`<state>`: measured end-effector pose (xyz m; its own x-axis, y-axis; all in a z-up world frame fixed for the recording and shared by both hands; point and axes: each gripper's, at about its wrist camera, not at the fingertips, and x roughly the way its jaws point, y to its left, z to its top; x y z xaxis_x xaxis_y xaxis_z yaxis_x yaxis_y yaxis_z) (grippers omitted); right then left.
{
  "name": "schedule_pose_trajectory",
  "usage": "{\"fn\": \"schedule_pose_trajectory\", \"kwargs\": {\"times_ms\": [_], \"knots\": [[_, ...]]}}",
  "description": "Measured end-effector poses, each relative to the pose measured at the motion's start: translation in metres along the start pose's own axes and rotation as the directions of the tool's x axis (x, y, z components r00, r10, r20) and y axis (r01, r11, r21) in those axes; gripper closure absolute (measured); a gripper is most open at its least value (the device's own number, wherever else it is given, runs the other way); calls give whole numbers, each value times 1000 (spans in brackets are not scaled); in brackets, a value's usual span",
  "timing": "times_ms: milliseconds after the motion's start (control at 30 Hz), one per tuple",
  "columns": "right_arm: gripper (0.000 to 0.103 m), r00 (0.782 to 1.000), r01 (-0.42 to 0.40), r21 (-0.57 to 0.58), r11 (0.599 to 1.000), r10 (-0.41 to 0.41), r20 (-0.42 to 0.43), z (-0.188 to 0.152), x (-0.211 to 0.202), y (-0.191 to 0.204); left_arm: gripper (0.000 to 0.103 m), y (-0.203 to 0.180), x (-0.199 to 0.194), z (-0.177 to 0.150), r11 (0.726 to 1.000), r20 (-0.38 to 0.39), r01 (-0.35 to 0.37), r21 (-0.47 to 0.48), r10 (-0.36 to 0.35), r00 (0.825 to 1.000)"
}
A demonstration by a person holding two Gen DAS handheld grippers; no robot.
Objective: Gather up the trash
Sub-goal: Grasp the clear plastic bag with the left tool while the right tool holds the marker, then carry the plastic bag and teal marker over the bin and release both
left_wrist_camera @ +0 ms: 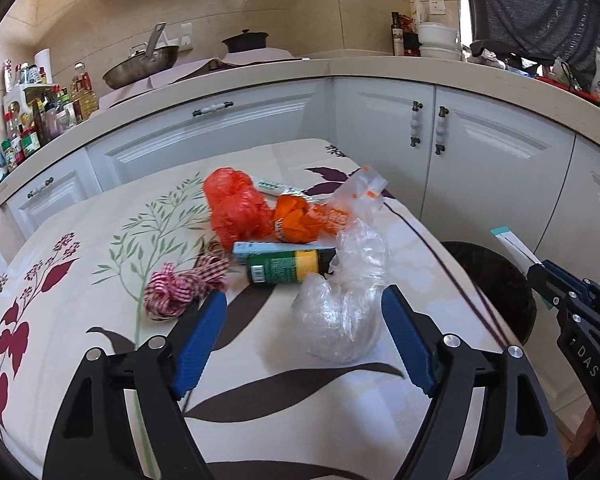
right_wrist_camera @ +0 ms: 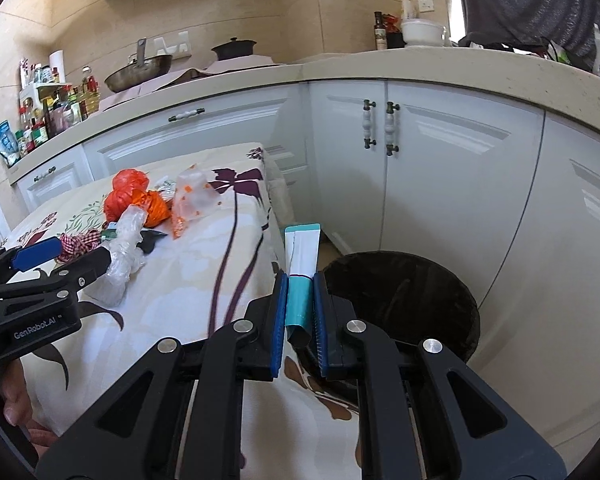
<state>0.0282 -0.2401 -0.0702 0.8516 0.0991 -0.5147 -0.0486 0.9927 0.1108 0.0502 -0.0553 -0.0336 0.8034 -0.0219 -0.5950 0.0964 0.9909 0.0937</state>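
My right gripper (right_wrist_camera: pixel 300 280) is shut on a white and teal tube (right_wrist_camera: pixel 301 256), held at the table's right edge beside a black trash bin (right_wrist_camera: pixel 404 300). The same gripper (left_wrist_camera: pixel 540 270) and tube (left_wrist_camera: pixel 514 246) show at the right of the left wrist view, above the bin (left_wrist_camera: pixel 496 276). My left gripper (left_wrist_camera: pixel 304 300) is open, its jaws on either side of a crumpled clear plastic bag (left_wrist_camera: pixel 340 312) on the table. Behind lie a green and yellow bottle (left_wrist_camera: pixel 284 266), a light blue box (left_wrist_camera: pixel 268 247), a red plastic bag (left_wrist_camera: pixel 236 208), an orange wrapper (left_wrist_camera: pixel 300 220) and a red checked ribbon (left_wrist_camera: pixel 180 288).
The table (left_wrist_camera: pixel 80 340) has a floral cloth. White cabinets (right_wrist_camera: pixel 440 168) and a countertop (right_wrist_camera: pixel 420 66) with a pan, pot and bottles stand behind. A clear bag with orange dots (left_wrist_camera: pixel 360 192) lies at the table's far right. The left gripper (right_wrist_camera: pixel 60 256) shows in the right wrist view.
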Motion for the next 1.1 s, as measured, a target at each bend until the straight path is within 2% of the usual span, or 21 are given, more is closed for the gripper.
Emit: {"fn": "schedule_pose_trajectory", "kwargs": {"times_ms": [167, 433, 567, 667, 1100], "knots": [[90, 1000, 6, 13, 1000, -6, 3, -1, 1, -8, 23, -7, -4, 2, 1000, 16, 22, -3, -22, 1000], [90, 1000, 11, 28, 1000, -11, -2, -3, 2, -15, 23, -12, 11, 1, 1000, -1, -11, 7, 11, 1000], [90, 1000, 13, 31, 999, -13, -6, -3, 4, -16, 41, -16, 16, 0, 1000, -7, 10, 27, -10, 1000], [90, 1000, 17, 32, 999, -16, -8, -3, 5, -17, 49, -19, 18, -2, 999, -16, 20, 43, -19, 1000], [90, 1000, 24, 24, 999, -23, -12, -2, 7, -16, 56, -19, 9, -2, 998, 6, 37, 52, -37, 999]]}}
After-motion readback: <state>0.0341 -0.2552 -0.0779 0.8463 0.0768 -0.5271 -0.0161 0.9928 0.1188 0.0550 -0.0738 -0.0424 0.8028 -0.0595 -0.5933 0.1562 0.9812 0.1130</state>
